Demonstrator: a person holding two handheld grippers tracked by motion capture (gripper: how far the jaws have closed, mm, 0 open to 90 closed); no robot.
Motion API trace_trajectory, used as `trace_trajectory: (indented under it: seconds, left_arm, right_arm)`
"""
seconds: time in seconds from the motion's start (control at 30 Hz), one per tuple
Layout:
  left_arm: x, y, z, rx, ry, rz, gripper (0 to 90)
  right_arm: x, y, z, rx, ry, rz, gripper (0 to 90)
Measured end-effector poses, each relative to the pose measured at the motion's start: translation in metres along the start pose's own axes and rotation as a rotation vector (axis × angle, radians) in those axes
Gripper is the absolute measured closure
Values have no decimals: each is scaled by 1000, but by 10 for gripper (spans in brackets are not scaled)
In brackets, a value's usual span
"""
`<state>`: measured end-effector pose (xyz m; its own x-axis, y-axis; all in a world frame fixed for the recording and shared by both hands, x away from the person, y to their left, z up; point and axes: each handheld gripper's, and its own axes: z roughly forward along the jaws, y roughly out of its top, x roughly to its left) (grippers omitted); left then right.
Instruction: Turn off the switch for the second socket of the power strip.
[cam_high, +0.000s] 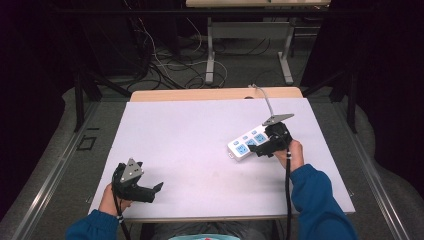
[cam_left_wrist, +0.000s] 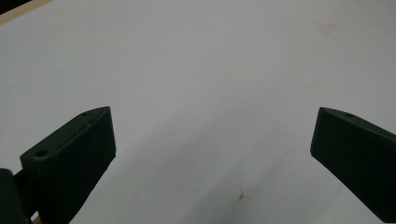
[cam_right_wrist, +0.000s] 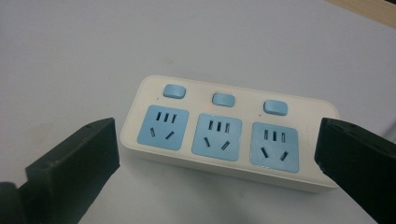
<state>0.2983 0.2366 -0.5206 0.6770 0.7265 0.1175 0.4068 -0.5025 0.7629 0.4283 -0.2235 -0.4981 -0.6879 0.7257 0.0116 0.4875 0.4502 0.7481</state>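
Basically the power strip is a rigid white plastic block, three blue sockets with a blue switch above each; I'd judge it light, stiff, smooth-sided, so a bit slippery under hard pads. It lies flat on the white surface, right of centre and toward the far edge in the high view. Best hold looks like across the two short ends or the long side walls, low on the body, not on the socket faces or switches. A grey cord seems to run off toward the far edge, and it could drag on a lift. Right gripper hovers just over the strip, fingers wide open, one at each end of it, gripping nothing; right hand is reaching forward, forearm angled in. Left gripper sits near the front-left corner, well apart from the strip, fingers spread wide over bare surface, empty.
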Motion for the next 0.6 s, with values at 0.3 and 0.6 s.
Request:
trace_trajectory:
  seconds: [0.3,0.6]
  left_arm:
    - [0,0,0,5,-3,1,1]
    - [0,0,0,-1,-3,0,1]
  right_arm:
    - [-6,3,5,-8,1,22,0]
    - [-11,8,11,-19,-3,39,0]
